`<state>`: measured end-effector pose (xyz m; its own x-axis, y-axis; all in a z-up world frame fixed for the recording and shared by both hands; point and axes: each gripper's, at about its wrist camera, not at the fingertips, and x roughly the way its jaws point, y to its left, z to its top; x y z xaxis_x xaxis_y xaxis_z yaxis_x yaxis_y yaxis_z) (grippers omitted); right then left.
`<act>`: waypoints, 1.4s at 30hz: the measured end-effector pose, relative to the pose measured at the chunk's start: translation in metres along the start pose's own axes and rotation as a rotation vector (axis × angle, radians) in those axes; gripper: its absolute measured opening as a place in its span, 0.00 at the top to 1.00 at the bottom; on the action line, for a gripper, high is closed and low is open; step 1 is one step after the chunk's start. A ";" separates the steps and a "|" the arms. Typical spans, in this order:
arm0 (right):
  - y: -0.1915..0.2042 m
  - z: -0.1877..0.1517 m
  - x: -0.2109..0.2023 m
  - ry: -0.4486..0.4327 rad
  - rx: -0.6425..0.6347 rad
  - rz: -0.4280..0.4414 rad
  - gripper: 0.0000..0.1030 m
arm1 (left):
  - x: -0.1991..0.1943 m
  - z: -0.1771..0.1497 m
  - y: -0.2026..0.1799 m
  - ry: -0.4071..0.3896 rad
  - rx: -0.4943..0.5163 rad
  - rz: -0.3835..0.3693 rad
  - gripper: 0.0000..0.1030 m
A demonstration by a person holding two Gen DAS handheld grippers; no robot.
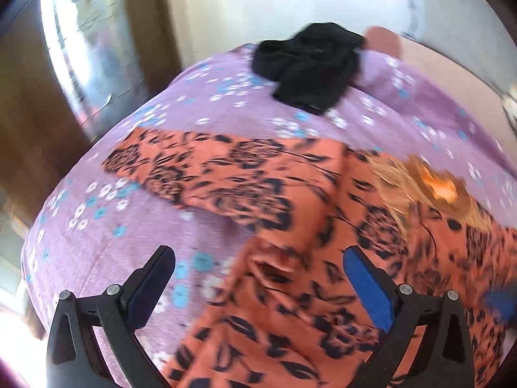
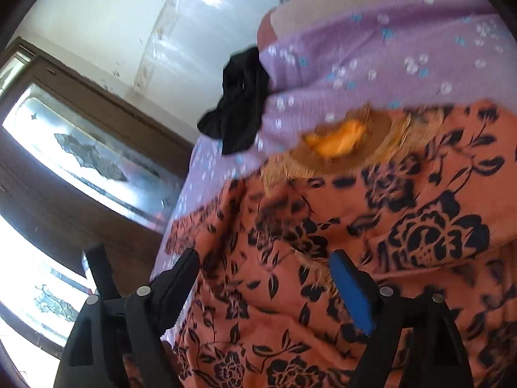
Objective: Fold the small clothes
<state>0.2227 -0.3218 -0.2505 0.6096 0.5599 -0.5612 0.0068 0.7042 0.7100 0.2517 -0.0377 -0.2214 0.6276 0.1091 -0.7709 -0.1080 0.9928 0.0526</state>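
An orange garment with a black flower print lies spread on a bed with a purple flowered sheet. It has a gold embroidered neckline. My left gripper is open and empty, just above the garment's left edge. In the right wrist view the same garment fills the frame, its neckline further ahead. My right gripper is open and empty, over the garment near its left side. Both views are blurred.
A crumpled black garment lies at the far end of the bed; it also shows in the right wrist view. The purple sheet lies beyond the orange garment. Wooden-framed glass panels stand beside the bed, past its left edge.
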 end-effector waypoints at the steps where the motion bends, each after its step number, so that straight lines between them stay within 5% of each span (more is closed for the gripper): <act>1: 0.003 -0.009 0.008 0.033 0.000 0.000 0.17 | 0.000 0.001 0.007 0.002 -0.021 -0.004 0.00; 4: 0.008 -0.036 -0.007 0.018 -0.018 -0.002 0.17 | -0.003 0.001 0.013 0.005 -0.046 -0.037 0.00; 7: 0.004 -0.041 -0.048 -0.085 -0.003 -0.048 0.19 | -0.006 0.004 0.000 -0.008 -0.038 -0.136 0.00; 12: -0.022 -0.023 -0.148 -0.468 0.043 -0.113 0.28 | -0.006 0.000 -0.049 0.019 0.071 -0.333 0.00; 14: -0.048 -0.016 -0.172 -0.539 0.114 -0.127 0.32 | 0.003 -0.005 -0.071 0.069 0.129 -0.399 0.00; 20: -0.108 -0.002 -0.163 -0.448 0.297 -0.169 0.44 | 0.038 -0.010 -0.119 0.174 0.182 -0.473 0.03; 24: -0.131 0.003 -0.123 -0.292 0.369 -0.229 0.45 | 0.054 -0.013 -0.131 0.268 0.147 -0.553 0.38; 26: -0.141 0.002 -0.105 -0.238 0.408 -0.211 0.45 | 0.049 -0.016 -0.139 0.241 0.200 -0.538 0.48; 28: -0.144 0.002 -0.093 -0.229 0.401 -0.231 0.44 | 0.045 -0.018 -0.146 0.221 0.256 -0.532 0.65; 32: -0.142 0.002 -0.093 -0.234 0.392 -0.238 0.43 | 0.047 -0.013 -0.144 0.188 0.264 -0.505 0.83; 36: -0.147 -0.001 -0.111 -0.290 0.455 -0.139 0.43 | 0.047 -0.009 -0.135 0.192 0.212 -0.525 0.82; 39: -0.132 0.000 -0.140 -0.384 0.397 -0.114 0.43 | 0.047 -0.013 -0.146 0.215 0.240 -0.557 0.54; 41: -0.123 -0.002 -0.160 -0.459 0.354 -0.125 0.43 | 0.041 -0.018 -0.152 0.181 0.285 -0.536 0.58; 42: -0.121 -0.004 -0.167 -0.496 0.342 -0.121 0.43 | 0.038 -0.020 -0.154 0.159 0.303 -0.508 0.74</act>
<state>0.1171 -0.4992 -0.2443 0.8841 0.1572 -0.4400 0.3030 0.5240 0.7960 0.2772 -0.1877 -0.2713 0.4175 -0.3673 -0.8311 0.4133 0.8913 -0.1864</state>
